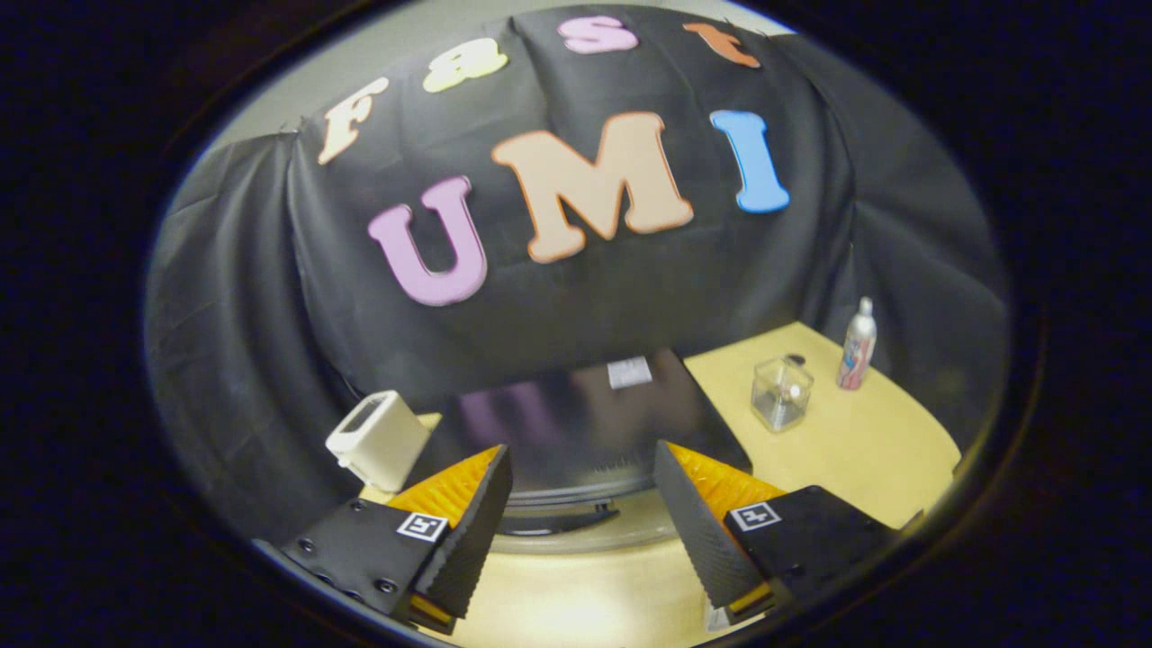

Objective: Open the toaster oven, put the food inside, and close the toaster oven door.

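Observation:
The toaster oven [576,414] is a black box with a glossy top and a small white label, standing on the pale yellow table [864,450] against the black cloth. I look down on it from above and in front. Its curved silver front edge and dark handle [567,520] lie between my fingers, and I cannot tell whether the door is ajar. My gripper [580,448] hovers over the oven's front, open, with nothing between its fingers.
A white pop-up toaster [378,439] stands left of the oven, just beyond the left finger. On the table right of the oven are a clear square glass container [781,393] and, further back, a slim silver bottle [858,345]. Black cloth walls the booth.

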